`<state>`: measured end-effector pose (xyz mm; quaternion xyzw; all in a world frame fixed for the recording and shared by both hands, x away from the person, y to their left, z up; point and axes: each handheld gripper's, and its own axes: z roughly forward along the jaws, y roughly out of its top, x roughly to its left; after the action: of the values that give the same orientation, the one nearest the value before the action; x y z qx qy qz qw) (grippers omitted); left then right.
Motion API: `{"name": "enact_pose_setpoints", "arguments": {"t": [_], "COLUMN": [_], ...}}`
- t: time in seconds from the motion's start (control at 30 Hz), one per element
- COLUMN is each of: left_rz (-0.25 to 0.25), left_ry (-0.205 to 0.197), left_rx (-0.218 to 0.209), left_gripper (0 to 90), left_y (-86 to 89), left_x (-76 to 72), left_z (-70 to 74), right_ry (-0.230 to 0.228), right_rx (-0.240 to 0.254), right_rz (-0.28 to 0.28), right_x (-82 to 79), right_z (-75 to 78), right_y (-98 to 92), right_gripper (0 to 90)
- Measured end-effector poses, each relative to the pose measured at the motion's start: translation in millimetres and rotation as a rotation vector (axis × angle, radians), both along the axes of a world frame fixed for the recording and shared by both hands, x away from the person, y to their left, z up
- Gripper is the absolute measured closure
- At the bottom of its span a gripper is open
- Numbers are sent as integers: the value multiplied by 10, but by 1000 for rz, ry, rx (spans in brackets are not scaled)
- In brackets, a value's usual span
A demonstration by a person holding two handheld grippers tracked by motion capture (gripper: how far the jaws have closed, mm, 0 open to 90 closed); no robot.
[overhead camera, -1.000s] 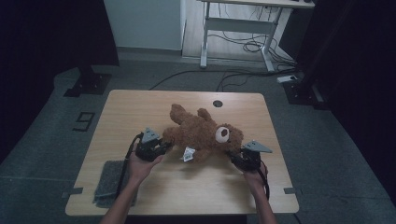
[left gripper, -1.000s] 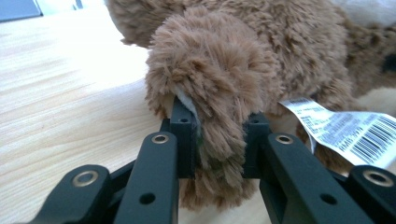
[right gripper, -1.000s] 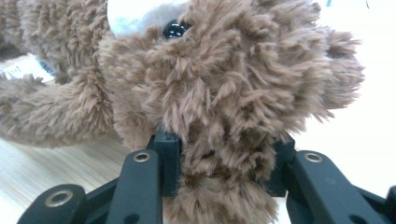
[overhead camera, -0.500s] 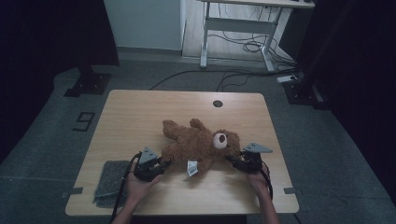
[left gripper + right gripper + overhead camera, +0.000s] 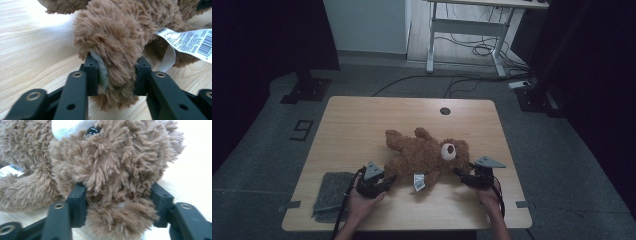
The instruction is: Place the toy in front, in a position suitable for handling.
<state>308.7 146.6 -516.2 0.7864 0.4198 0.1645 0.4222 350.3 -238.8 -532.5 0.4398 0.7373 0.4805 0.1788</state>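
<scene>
A teddy bear [image 5: 424, 155] lies near the table's [image 5: 362, 120] front edge, its leg between the left hand-held gripper's [image 5: 384, 181] just-loosened jaws, its head between the right's [image 5: 460, 173]; lifting now, it could slip free.

We're looking at a light wooden table [image 5: 362, 125] with rounded corners, a small dark round grommet hole [image 5: 445, 111] near its far edge. Lying flat on the wood we have a brown teddy bear [image 5: 422, 155], sprawled just nearer than the middle, with its white tag [image 5: 419, 182] resting on the tabletop. Down at the near left corner we see a grey cloth [image 5: 330, 196], well apart from the bear.
</scene>
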Motion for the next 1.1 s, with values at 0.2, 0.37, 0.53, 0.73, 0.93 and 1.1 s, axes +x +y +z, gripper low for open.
{"name": "enact_pose_setpoints", "arguments": {"t": [0.2,0.37,0.53,0.73,0.93,1.1], "left_rz": [-4,-1,2,19,43,63], "left_ry": [-1,-23,-26,-28,-37,-25], "left_rx": [-2,-33,-37,-44,-51,-43], "left_gripper": [403,309,276,260,260,260], "left_y": [78,169,248,362,451,562], "left_x": [-65,-158,-194,-225,-283,-336], "left_z": [118,227,252,270,289,251], "right_ry": [1,-4,-5,-5,-1,-1], "right_rx": [8,9,15,16,16,21], "right_rz": [1,1,-2,0,2,0], "right_x": [-13,-28,-34,-39,-45,-46], "right_z": [-13,-26,-37,-44,-50,-56], "right_y": [-3,-5,-8,-12,-18,-19], "right_gripper": [499,497,495,488,481,479]}}
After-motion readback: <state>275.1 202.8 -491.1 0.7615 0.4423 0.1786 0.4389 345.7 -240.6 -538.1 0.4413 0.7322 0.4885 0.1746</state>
